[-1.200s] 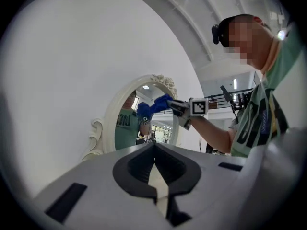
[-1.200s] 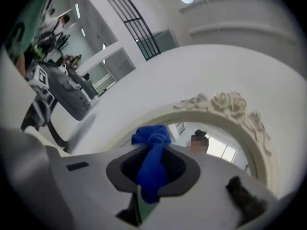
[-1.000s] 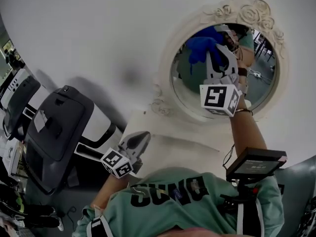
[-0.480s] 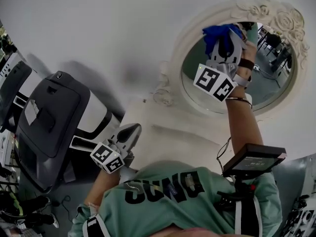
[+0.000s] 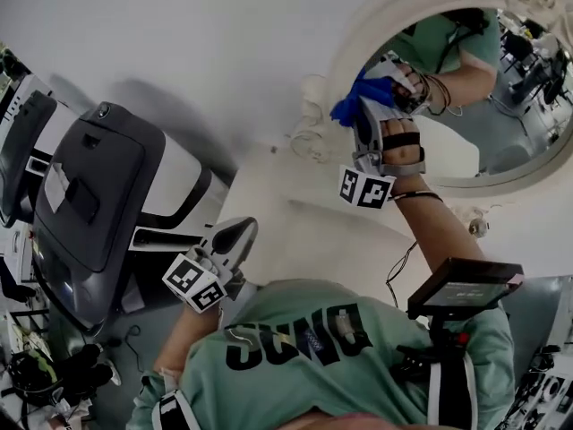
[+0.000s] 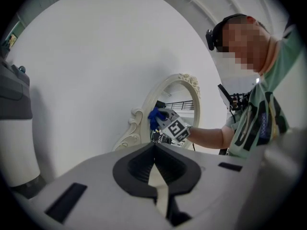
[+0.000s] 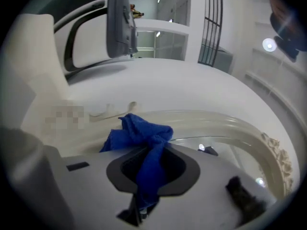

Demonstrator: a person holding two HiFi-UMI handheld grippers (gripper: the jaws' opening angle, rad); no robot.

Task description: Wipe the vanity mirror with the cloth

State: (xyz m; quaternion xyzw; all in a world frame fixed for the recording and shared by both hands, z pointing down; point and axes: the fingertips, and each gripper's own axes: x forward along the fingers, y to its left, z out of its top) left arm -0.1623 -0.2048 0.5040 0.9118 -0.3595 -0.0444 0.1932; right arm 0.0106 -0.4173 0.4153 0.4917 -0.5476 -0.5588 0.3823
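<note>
An oval vanity mirror (image 5: 501, 141) in an ornate cream frame (image 5: 358, 34) leans on the white wall at the upper right of the head view. My right gripper (image 5: 365, 106) is shut on a crumpled blue cloth (image 5: 358, 92) and presses it against the glass near the frame's left rim. In the right gripper view the cloth (image 7: 141, 135) bunches out of the shut jaws beside the frame (image 7: 216, 121). My left gripper (image 5: 235, 236) hangs low over the white vanity top (image 5: 304, 240), shut and empty. From the left gripper (image 6: 154, 147) view, the mirror (image 6: 178, 97) and the cloth (image 6: 154, 118) lie ahead.
A dark grey and white machine (image 5: 98, 204) stands at the left against the wall. A black screen device (image 5: 461, 294) is mounted at the person's chest. Cables and clutter (image 5: 45, 374) lie on the floor at the lower left.
The right gripper has carried the cloth from the upper middle of the glass down and left to the frame's left rim. The left gripper has stayed roughly in place.
</note>
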